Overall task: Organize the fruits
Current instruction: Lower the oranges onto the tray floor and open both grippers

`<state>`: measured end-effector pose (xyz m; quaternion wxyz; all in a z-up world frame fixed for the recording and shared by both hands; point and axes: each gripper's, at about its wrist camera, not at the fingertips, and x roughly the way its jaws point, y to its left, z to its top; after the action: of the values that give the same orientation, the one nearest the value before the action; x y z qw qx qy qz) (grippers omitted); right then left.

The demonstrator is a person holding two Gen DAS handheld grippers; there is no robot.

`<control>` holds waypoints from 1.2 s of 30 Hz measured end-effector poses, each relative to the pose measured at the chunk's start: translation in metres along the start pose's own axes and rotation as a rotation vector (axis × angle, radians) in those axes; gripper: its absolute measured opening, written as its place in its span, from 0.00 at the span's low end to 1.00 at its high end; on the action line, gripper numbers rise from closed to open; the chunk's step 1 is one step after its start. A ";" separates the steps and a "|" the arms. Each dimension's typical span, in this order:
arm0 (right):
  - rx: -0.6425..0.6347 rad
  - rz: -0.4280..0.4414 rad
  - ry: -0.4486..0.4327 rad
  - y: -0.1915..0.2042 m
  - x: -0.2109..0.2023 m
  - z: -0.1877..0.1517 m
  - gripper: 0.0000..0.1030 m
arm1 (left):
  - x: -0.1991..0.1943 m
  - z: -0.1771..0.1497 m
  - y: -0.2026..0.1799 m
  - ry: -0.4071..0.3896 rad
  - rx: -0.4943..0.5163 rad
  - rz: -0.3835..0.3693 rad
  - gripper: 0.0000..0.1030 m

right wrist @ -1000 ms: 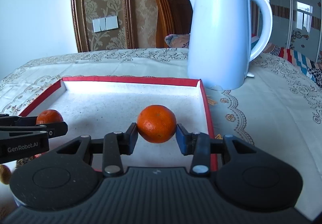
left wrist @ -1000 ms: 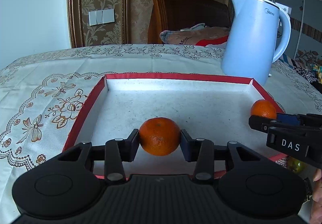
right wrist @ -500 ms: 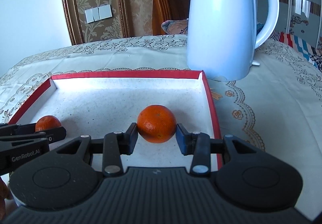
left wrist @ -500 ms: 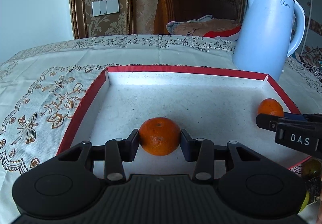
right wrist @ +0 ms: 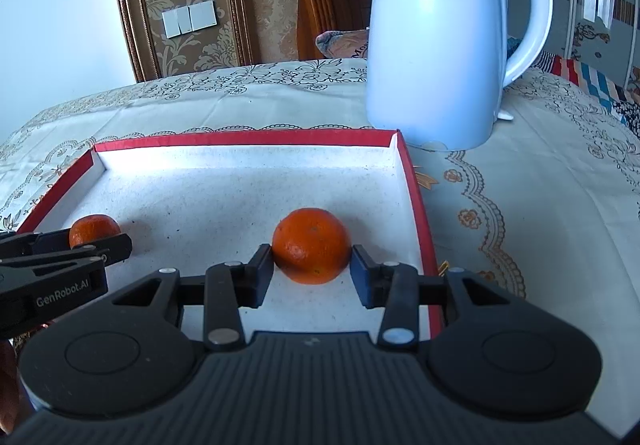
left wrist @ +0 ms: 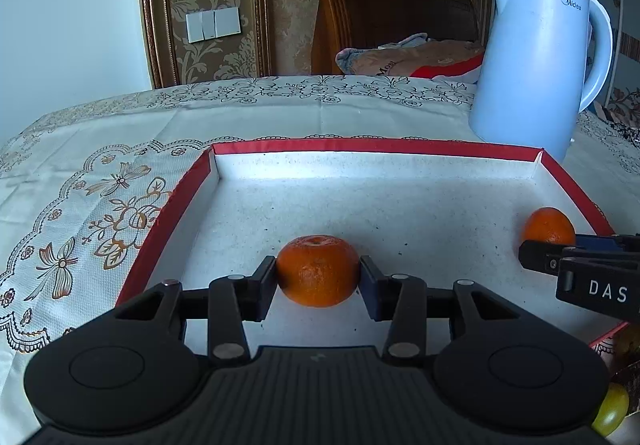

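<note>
My left gripper (left wrist: 318, 279) is shut on an orange (left wrist: 318, 271) low over the white floor of the red-rimmed tray (left wrist: 360, 145), near its front left. The orange looks to be touching the floor. My right gripper (right wrist: 312, 269) is shut on a second orange (right wrist: 312, 245) near the tray's (right wrist: 240, 137) right wall. Each view shows the other hand's fruit at its edge: the right one (left wrist: 548, 227) behind a black finger (left wrist: 544, 261), the left one (right wrist: 94, 227) behind a finger (right wrist: 100, 245).
A pale blue electric kettle (left wrist: 532, 65) (right wrist: 432, 45) stands on the embroidered tablecloth (left wrist: 100, 205) just behind the tray's far right corner. A yellow-green fruit (left wrist: 612, 409) lies outside the tray at the near right. A wooden chair back (left wrist: 380, 5) rises beyond the table.
Both grippers carried their oranges a little further into the tray and slightly down, then stayed still over the last half second. Both grips look the same.
</note>
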<state>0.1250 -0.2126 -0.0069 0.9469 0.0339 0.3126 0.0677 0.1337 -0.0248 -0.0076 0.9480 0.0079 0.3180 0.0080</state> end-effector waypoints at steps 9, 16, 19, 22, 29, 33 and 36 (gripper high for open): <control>-0.019 -0.033 -0.040 0.002 -0.007 0.000 0.69 | -0.001 -0.001 0.005 0.001 -0.030 0.012 0.59; 0.004 -0.032 -0.064 -0.002 -0.012 -0.002 0.85 | -0.007 -0.002 0.007 -0.034 -0.046 0.042 0.72; 0.017 -0.005 -0.064 -0.004 -0.013 -0.003 0.91 | -0.012 -0.003 0.005 -0.072 -0.037 0.067 0.74; 0.013 0.009 -0.066 -0.001 -0.012 -0.007 0.97 | -0.017 -0.004 0.004 -0.103 -0.032 0.072 0.77; -0.034 -0.020 -0.149 0.005 -0.027 -0.016 0.99 | -0.043 -0.010 0.001 -0.242 -0.012 0.122 0.79; -0.020 -0.055 -0.204 0.002 -0.039 -0.022 1.00 | -0.051 -0.012 0.003 -0.276 -0.019 0.139 0.82; 0.024 -0.042 -0.223 -0.005 -0.045 -0.023 1.00 | -0.056 -0.015 0.006 -0.275 -0.029 0.139 0.82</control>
<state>0.0761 -0.2241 0.0006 0.9765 0.0458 0.2068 0.0401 0.0801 -0.0197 0.0142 0.9798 0.0173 0.1836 0.0771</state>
